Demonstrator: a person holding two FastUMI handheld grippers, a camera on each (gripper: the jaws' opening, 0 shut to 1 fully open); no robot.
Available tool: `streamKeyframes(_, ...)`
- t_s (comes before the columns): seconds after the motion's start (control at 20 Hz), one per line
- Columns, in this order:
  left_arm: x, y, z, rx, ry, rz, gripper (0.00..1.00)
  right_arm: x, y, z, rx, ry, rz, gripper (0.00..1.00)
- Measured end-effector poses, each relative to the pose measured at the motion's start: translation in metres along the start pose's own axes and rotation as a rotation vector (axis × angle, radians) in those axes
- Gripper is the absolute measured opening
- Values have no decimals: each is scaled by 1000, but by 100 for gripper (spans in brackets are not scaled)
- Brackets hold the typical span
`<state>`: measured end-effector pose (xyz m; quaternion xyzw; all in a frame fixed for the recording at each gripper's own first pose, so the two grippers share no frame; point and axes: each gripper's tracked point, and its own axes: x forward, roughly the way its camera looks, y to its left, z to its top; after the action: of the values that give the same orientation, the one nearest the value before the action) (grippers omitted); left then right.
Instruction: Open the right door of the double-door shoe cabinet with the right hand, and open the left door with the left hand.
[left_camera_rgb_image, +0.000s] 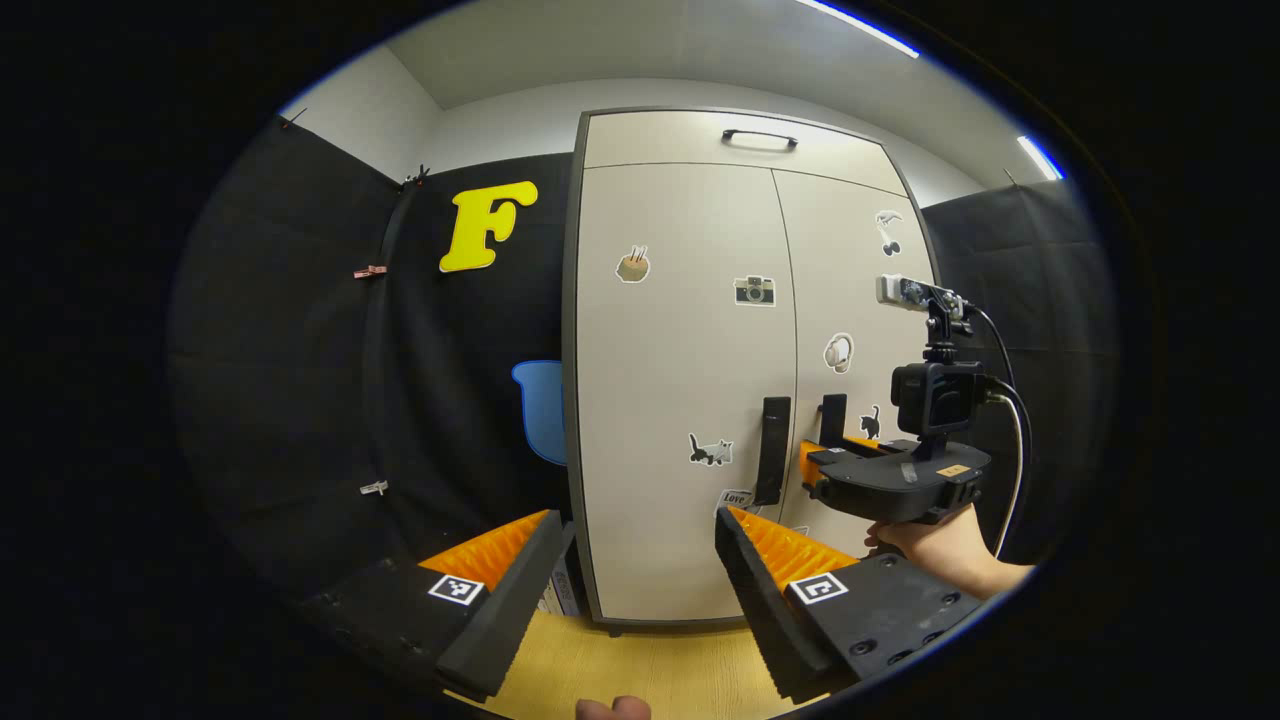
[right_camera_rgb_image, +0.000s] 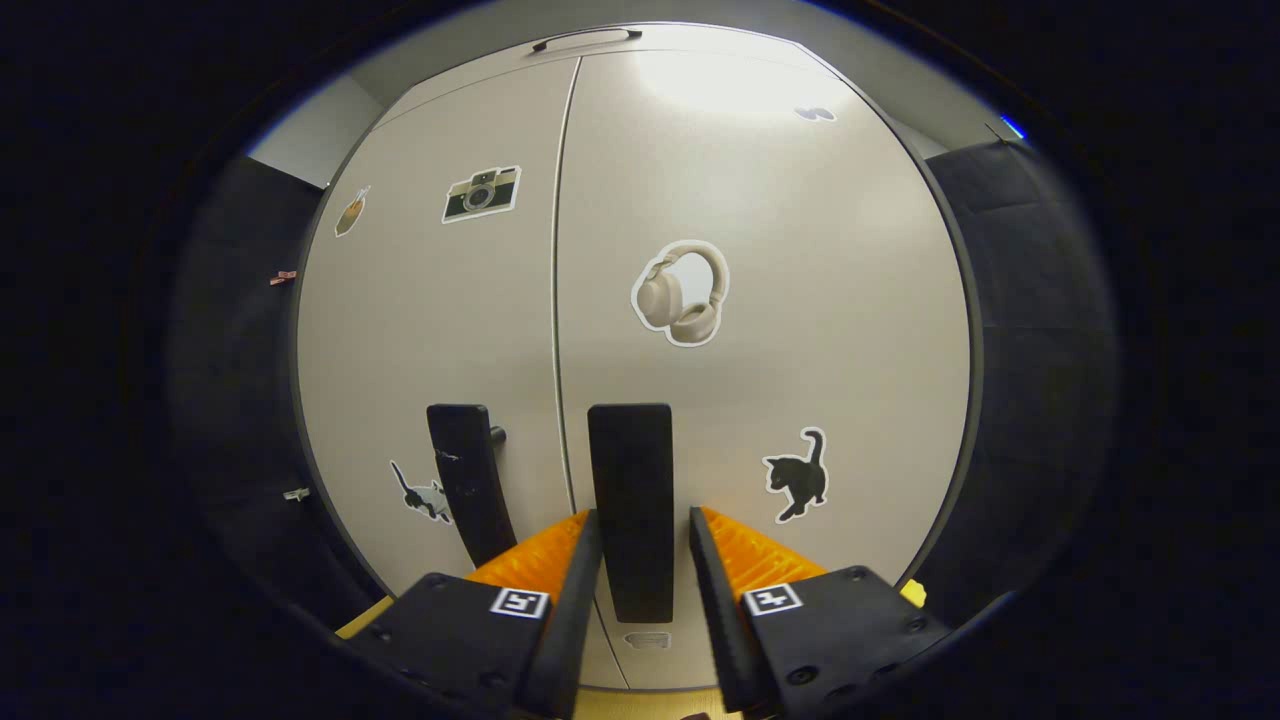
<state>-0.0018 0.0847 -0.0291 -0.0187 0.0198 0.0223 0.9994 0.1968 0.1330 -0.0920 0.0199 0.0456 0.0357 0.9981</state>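
- Left gripper view: left gripper (left_camera_rgb_image: 625, 570) with fingers spread wide, well short of the shoe cabinet (left_camera_rgb_image: 700, 400); both doors closed. The left door handle (left_camera_rgb_image: 771, 450) is a stiff upright bar, best pinched mid-length.
- Right gripper view: right gripper (right_camera_rgb_image: 640, 575) with fingers straddling the right door handle (right_camera_rgb_image: 630, 500), gaps visible on both sides, not yet pinching; the rigid door should swing lightly.

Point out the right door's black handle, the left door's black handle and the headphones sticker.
Right door's black bar handle (right_camera_rgb_image: 630, 510): right gripper view, middle of the bar, between the tool's fingers.
Left door's black bar handle (left_camera_rgb_image: 772, 450): left gripper view, mid-bar.
Beige headphones sticker (right_camera_rgb_image: 682, 293): right gripper view, its centre.
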Motion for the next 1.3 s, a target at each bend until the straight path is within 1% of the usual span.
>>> streamKeyframes(0.05, 0, 2, -1, -2, 1, 1, 95, 0, 1, 0, -19, -5, -10, 42)
streamKeyframes(0.1, 2, 4, -2, -5, 3, 2, 95, 0, 1, 0, -44, -12, -19, 40)
streamKeyframes(0.2, 3, 7, -4, -9, 8, 4, 95, 1, 3, -4, -125, -8, -22, 41)
streamKeyframes(0.25, 4, 9, -5, -12, 10, 6, 95, -2, 2, -2, -126, -5, -40, 42)
streamKeyframes(0.3, 4, 9, -4, -16, 10, 6, 95, 3, 2, -4, -101, 1, -50, 36)
streamKeyframes(0.35, 4, 9, -6, -19, 11, 7, 95, -1, 2, -3, -72, 9, -47, 27)
streamKeyframes(0.4, 3, 10, -6, -22, 11, 8, 95, 2, 2, -3, -60, 6, -43, 24)
streamKeyframes(0.5, 1, 13, -6, -27, 12, 13, 95, 0, 2, -2, -49, 2, -45, 24)
streamKeyframes(0.6, -3, 11, -9, -31, 18, 12, 95, -2, 2, -5, -8, 31, -29, 24)
streamKeyframes(0.65, -5, 10, -9, -31, 20, 13, 95, -2, 2, -4, -7, 49, -27, 18)
streamKeyframes(0.75, -9, 8, -8, -29, 13, 13, 95, -10, 1, -2, -10, 45, -21, 17)
streamKeyframes(0.8, -11, 8, -7, -28, 8, 14, 95, -10, 1, -1, 1, 35, -12, 12)
streamKeyframes(1.05, -19, -1, -6, -26, 2, 23, 95, -28, -3, 3, 23, 56, 75, 12)
streamKeyframes(1.3, -24, -18, -11, -15, 11, 24, 95, -45, -13, 7, 42, 56, 122, 11)
